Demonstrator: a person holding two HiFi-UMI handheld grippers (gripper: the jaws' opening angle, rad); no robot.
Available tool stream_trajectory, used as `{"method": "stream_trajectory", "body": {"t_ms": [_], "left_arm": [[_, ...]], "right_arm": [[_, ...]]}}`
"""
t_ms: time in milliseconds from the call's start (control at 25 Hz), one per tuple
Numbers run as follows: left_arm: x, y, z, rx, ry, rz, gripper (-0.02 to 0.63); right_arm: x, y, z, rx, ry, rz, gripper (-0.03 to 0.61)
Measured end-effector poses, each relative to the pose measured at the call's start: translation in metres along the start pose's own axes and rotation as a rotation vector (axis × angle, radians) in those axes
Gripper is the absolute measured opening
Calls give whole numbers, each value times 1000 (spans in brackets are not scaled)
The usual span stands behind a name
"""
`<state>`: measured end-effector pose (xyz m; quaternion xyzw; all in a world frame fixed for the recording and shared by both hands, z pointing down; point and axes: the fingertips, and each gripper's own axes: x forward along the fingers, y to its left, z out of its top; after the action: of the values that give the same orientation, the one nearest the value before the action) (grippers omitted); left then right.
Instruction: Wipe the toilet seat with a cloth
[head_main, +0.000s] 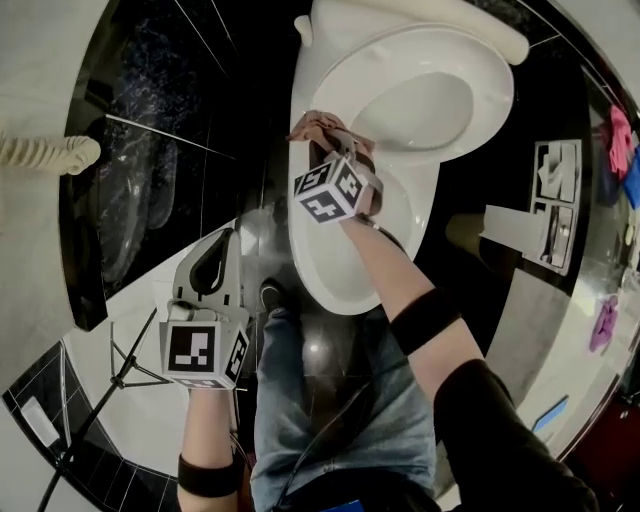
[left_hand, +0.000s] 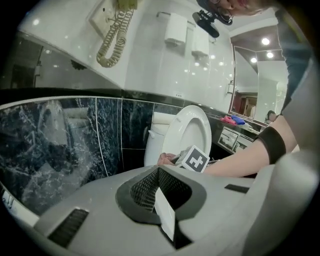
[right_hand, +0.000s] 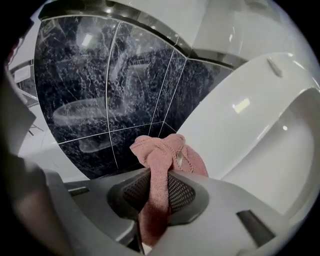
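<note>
Cloth (right_hand: 165, 160), pink, bunched, clamped in my right tool (right_hand: 156, 197). It sits at left edge of white toilet (head_main: 345, 265), below raised toilet seat (head_main: 490, 70); contact unclear. My forearm (head_main: 400, 280) crosses over bowl. Left tool (left_hand: 162, 200) closed, empty, low beside my leg (head_main: 320, 400), well apart from toilet. Around: black marble wall tiles (left_hand: 60, 135), coiled phone cord (left_hand: 114, 42), pink and blue rags (head_main: 622, 145) far right.

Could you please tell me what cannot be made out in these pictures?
- Whether the cloth touches the toilet: head view, the right gripper covers it.
- Much of the bowl: head view, the arm crosses it.
- Pink counter item: head view, too small.
</note>
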<state>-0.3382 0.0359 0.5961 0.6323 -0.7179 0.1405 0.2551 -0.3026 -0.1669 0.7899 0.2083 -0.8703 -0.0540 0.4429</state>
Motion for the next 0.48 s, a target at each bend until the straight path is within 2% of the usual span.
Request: {"method": "stream_trajectory", "body": {"t_ms": [280,480], "left_arm": [[18,1,-28,13,39,-13,2],[32,-8,-41,24,59,-35,2]], "right_arm": [[30,16,-55,59,60,3,98],[32,14,-74,-2,44,-33,98]]}}
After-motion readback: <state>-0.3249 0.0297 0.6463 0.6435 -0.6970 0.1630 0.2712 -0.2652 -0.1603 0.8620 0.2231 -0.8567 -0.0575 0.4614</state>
